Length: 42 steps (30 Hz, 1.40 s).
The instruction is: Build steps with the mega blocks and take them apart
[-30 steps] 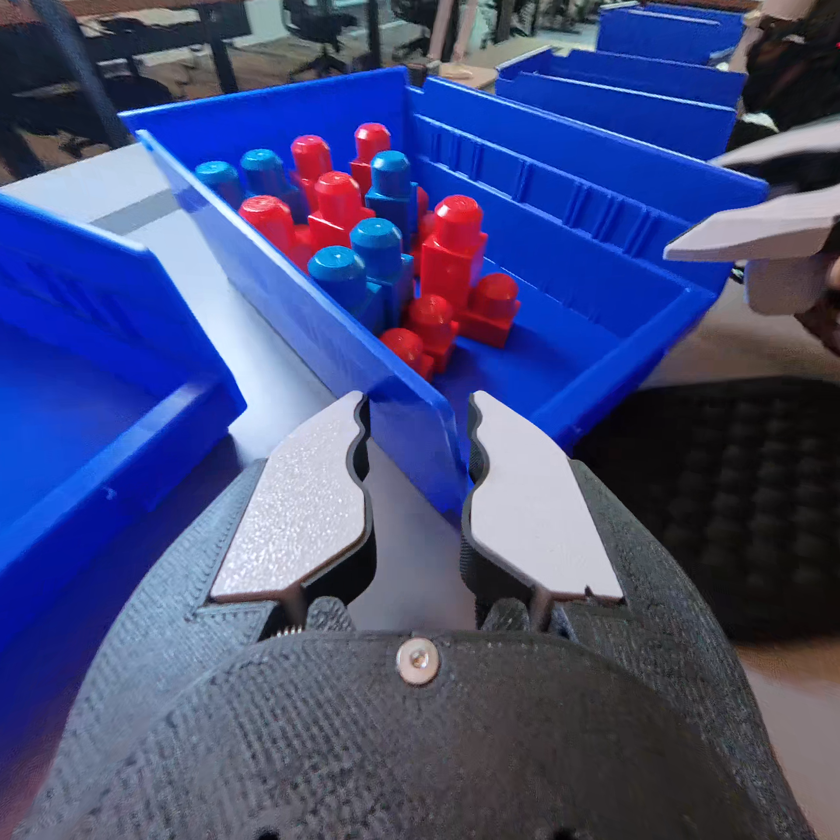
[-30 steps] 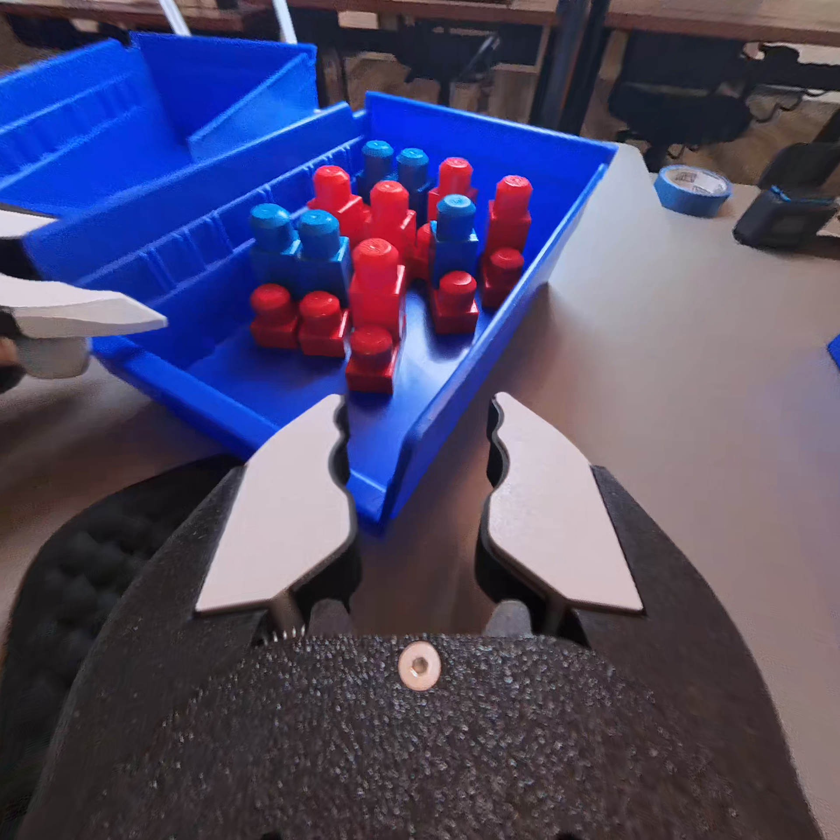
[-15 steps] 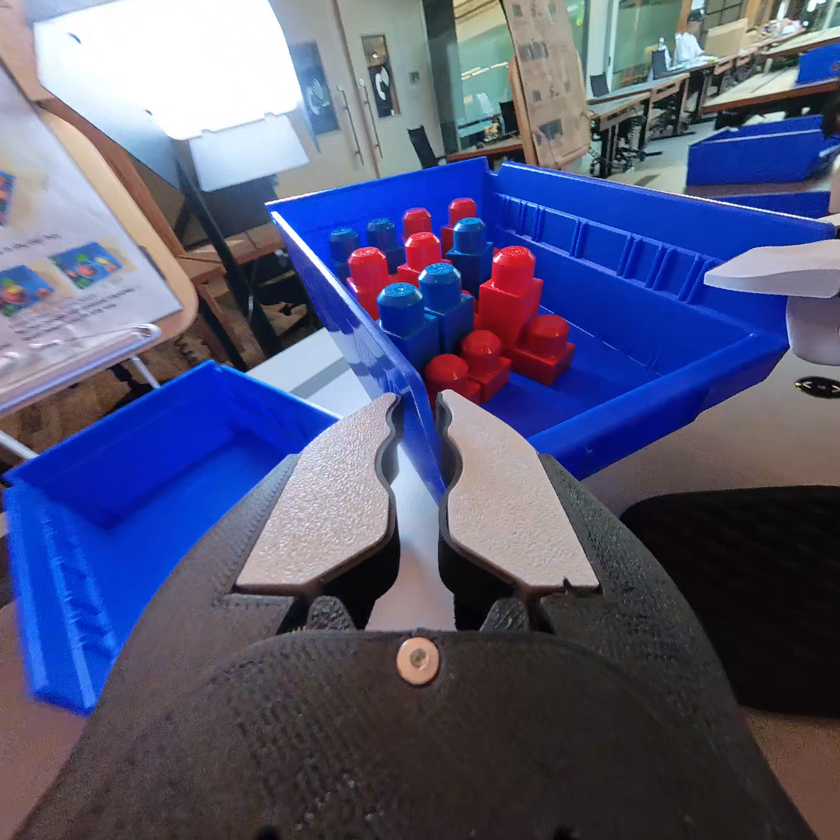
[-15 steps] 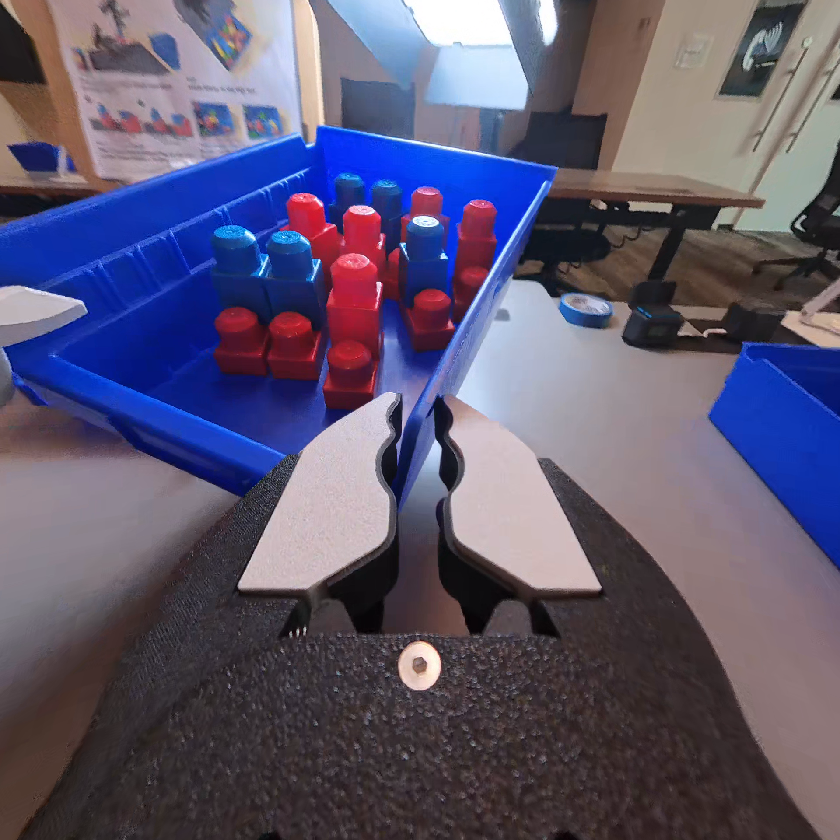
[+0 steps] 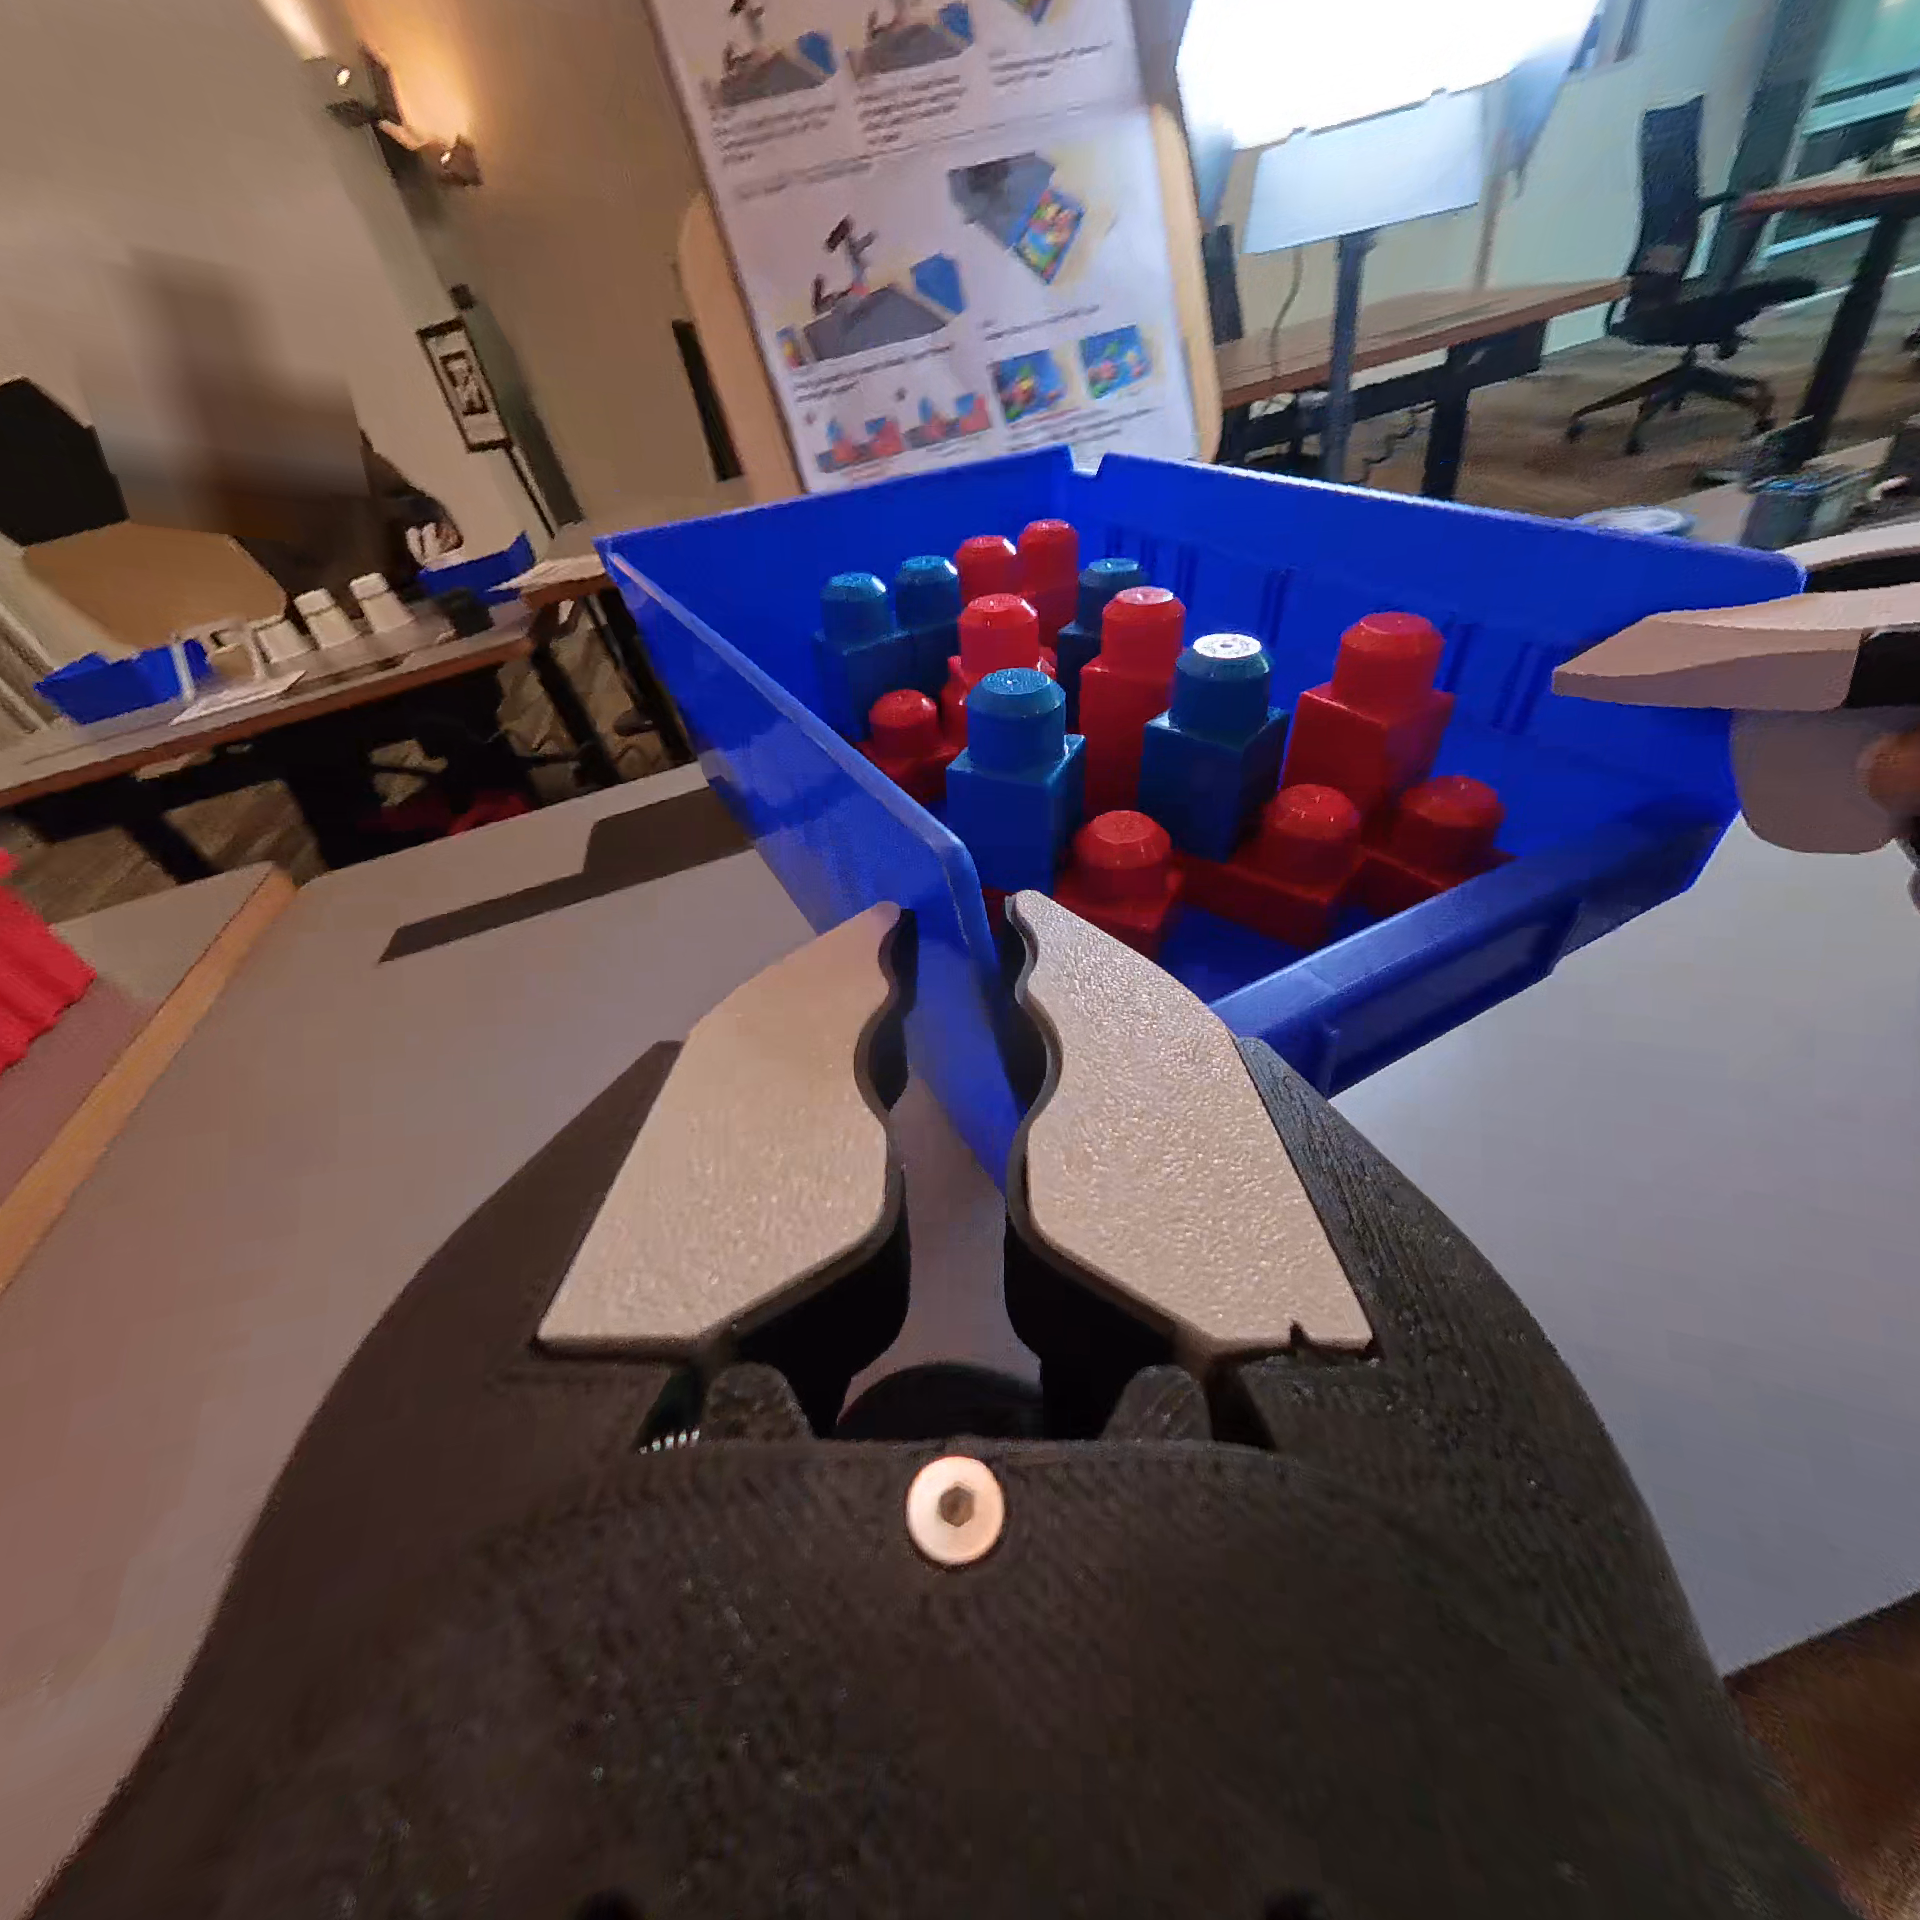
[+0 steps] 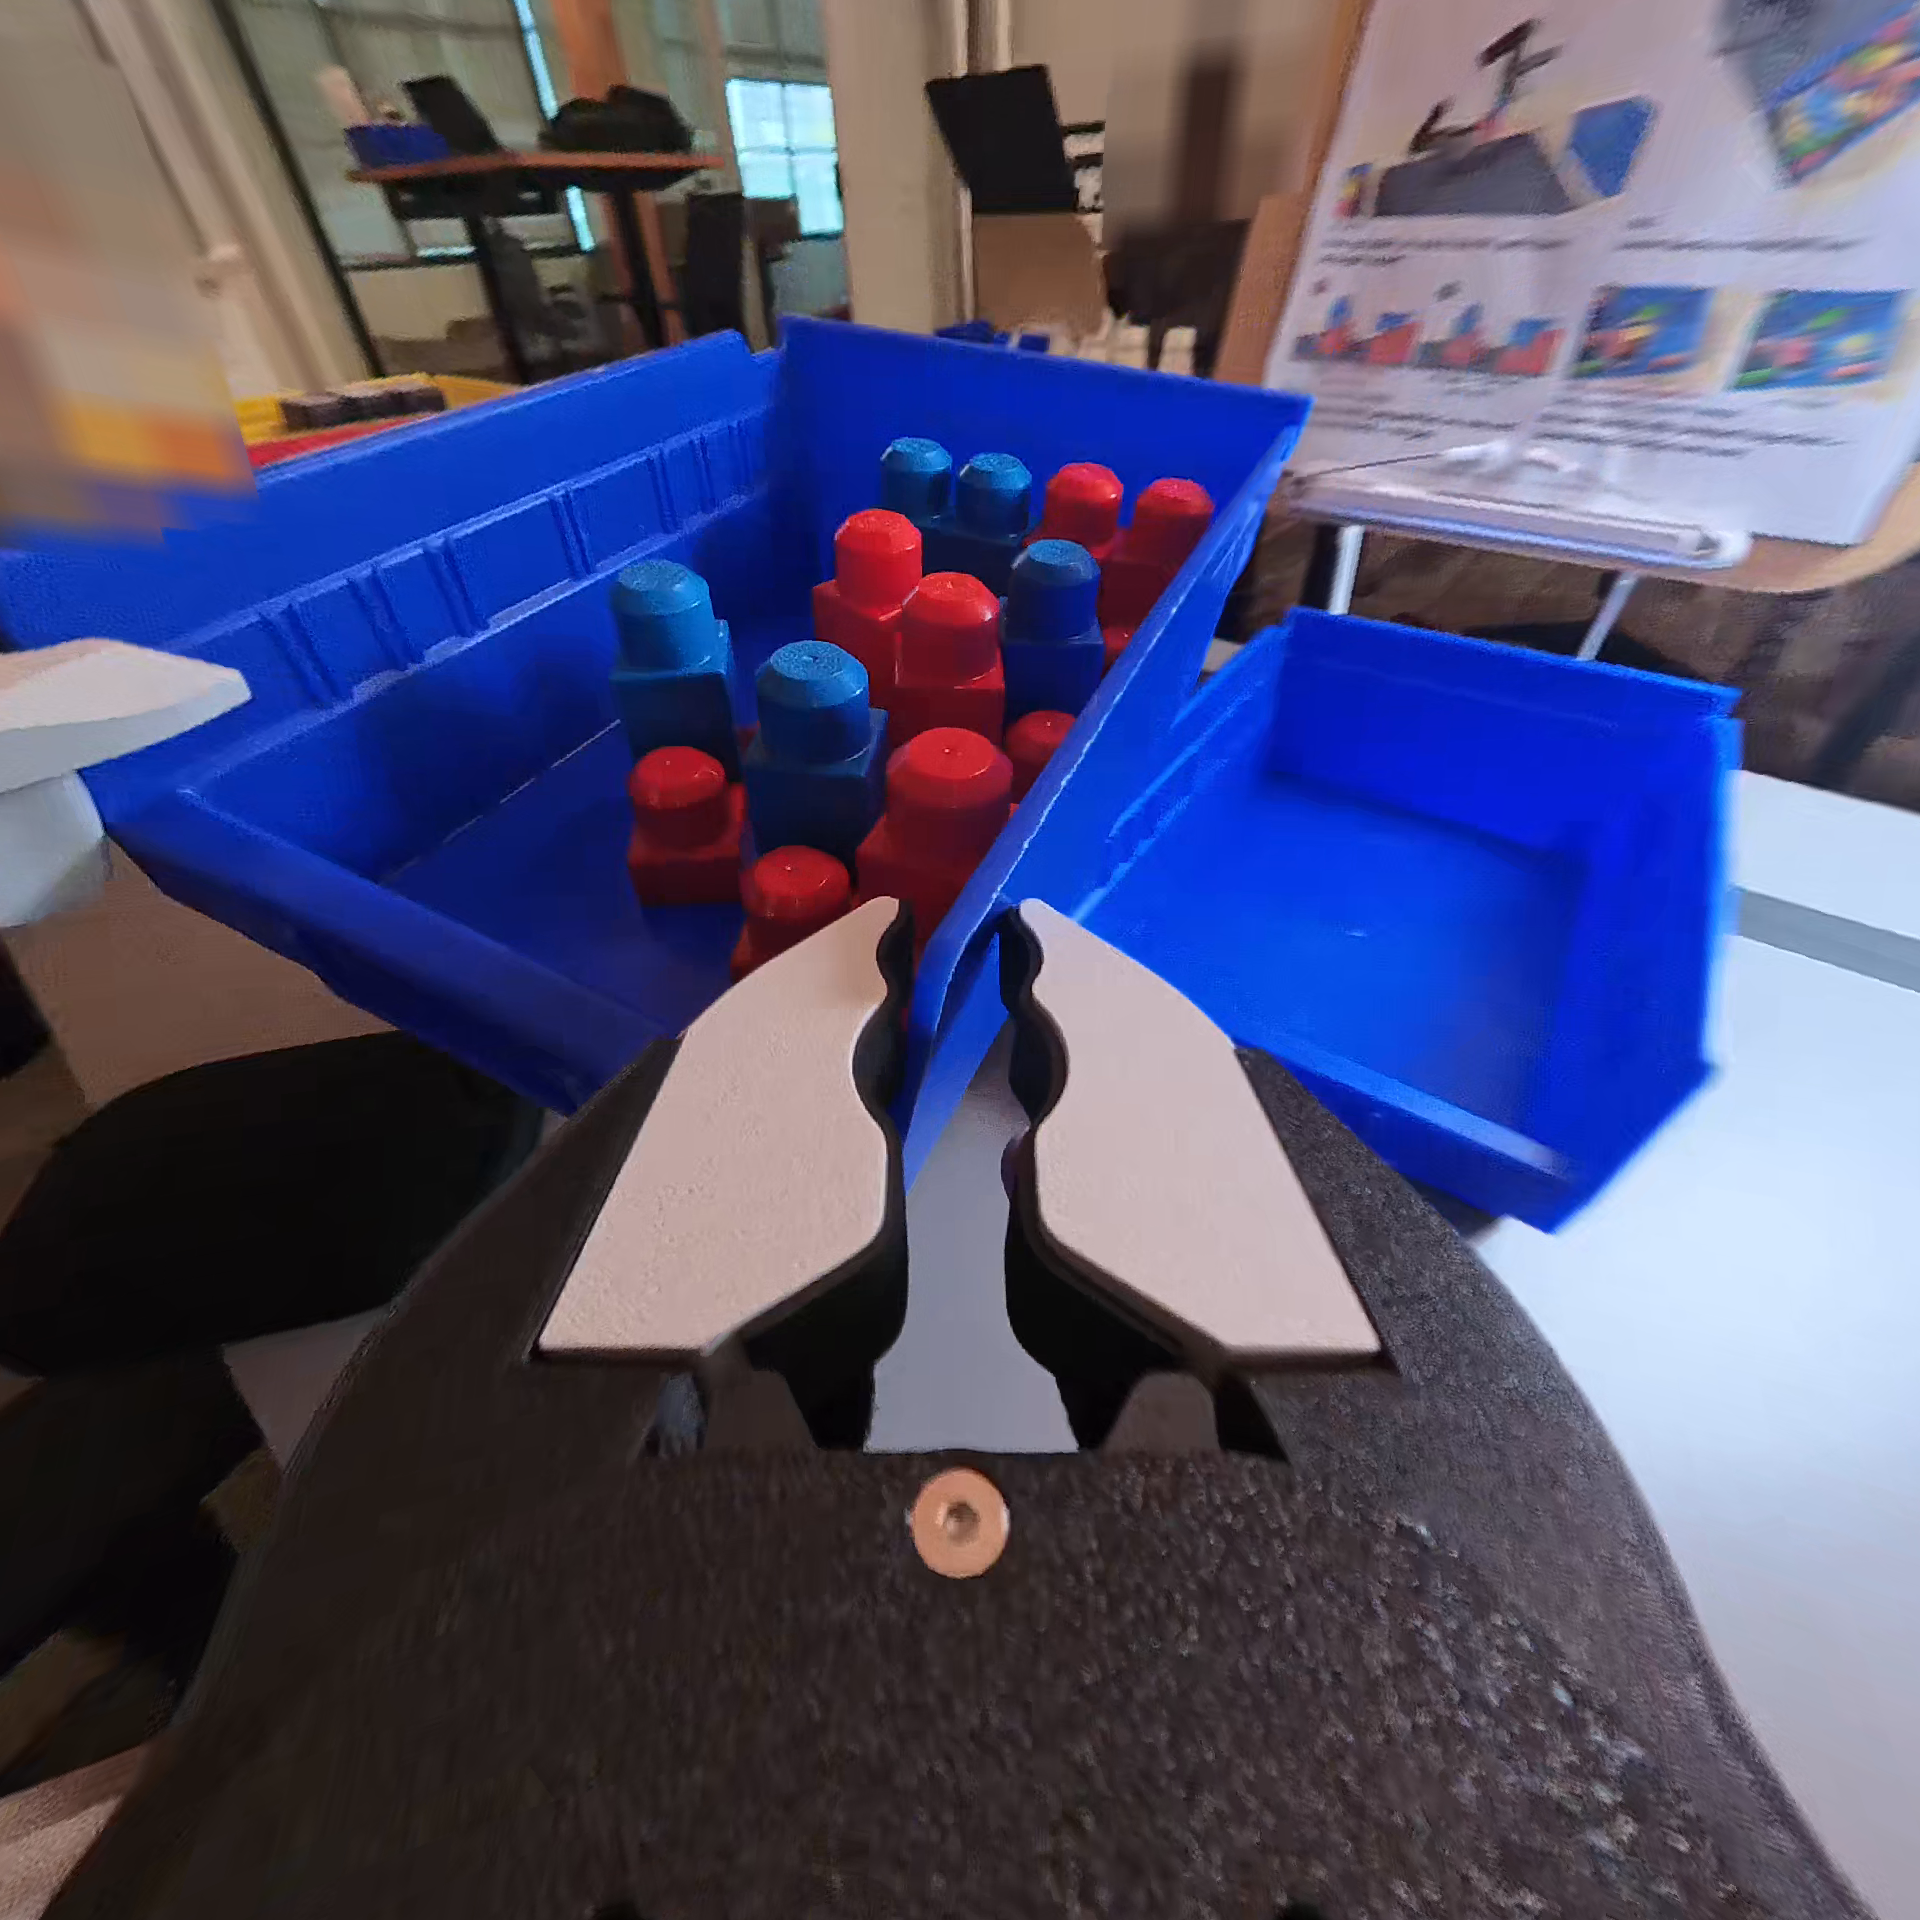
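Holding red and blue blocks (image 5: 1132, 748) inside a big blue bin (image 5: 810, 790), all standing bumps-up, some stacked two high, none built into steps yet. Pinching one side wall of that bin with the left gripper (image 5: 956, 925), jaws pressed close on the thin plastic. Pinching the other side wall with the right gripper (image 6: 956, 920), jaws squeezed on the edge the same way. Gripping the bin from both sides at once, so probably carrying or tipping it. Hard to tell whether its bottom is touching the counter (image 5: 416, 1091).

Looking like the very start of the job: getting the blocks to a good spot before any building. Next, most likely setting the bin down flat, letting go of both walls, then reaching in for one block. Needing both sides kept level, or the loose blocks may slide and fall over.

Sitting just beside the big bin, by the right gripper, a small blue bin (image 6: 1652, 935) with nothing in it. Lying near the front, a black mat (image 6: 260, 1174). Standing behind, a picture board (image 5: 966, 239).
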{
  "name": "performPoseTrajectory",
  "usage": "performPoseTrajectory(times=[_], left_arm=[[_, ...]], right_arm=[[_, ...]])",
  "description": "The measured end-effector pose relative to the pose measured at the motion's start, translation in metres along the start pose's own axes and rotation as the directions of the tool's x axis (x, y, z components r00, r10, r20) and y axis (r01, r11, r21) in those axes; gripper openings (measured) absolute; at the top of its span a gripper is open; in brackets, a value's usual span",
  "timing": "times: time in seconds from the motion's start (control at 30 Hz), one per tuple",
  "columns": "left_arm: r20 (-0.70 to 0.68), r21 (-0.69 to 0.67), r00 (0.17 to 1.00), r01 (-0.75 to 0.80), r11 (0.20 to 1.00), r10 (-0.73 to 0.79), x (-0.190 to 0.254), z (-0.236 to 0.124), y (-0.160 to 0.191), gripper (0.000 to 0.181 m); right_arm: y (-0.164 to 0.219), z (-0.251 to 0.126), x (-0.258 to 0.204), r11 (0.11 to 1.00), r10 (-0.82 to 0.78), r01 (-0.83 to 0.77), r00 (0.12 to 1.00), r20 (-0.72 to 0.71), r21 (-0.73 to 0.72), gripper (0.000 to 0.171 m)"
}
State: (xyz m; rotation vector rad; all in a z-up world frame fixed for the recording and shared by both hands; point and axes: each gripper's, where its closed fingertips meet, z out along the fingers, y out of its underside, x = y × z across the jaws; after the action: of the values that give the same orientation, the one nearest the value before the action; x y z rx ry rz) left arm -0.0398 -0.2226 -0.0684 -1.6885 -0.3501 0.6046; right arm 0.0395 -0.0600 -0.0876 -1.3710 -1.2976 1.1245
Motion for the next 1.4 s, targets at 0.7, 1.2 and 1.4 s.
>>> performPoseTrajectory(times=[0.7,1.2,1.4], left_arm=[[0.112,-0.173,0.993,0.065,0.983,-0.046,-0.117,-0.001,0.115,0.043],[-0.628,-0.458,0.652,-0.751,0.475,0.425,-0.014,0.084,0.197,0.031],[-0.574,-0.441,0.682,-0.724,0.531,0.453,-0.033,0.106,0.197,0.032]], right_arm=[[0.086,0.089,-0.017,0.926,-0.211,0.288,0.930,0.300,-0.243,0.030],[0.149,0.115,0.110,0.389,-0.604,0.755,0.642,0.472,-0.528,0.033],[0.158,0.052,0.128,0.404,-0.621,0.727,0.664,0.418,-0.555,0.033]])
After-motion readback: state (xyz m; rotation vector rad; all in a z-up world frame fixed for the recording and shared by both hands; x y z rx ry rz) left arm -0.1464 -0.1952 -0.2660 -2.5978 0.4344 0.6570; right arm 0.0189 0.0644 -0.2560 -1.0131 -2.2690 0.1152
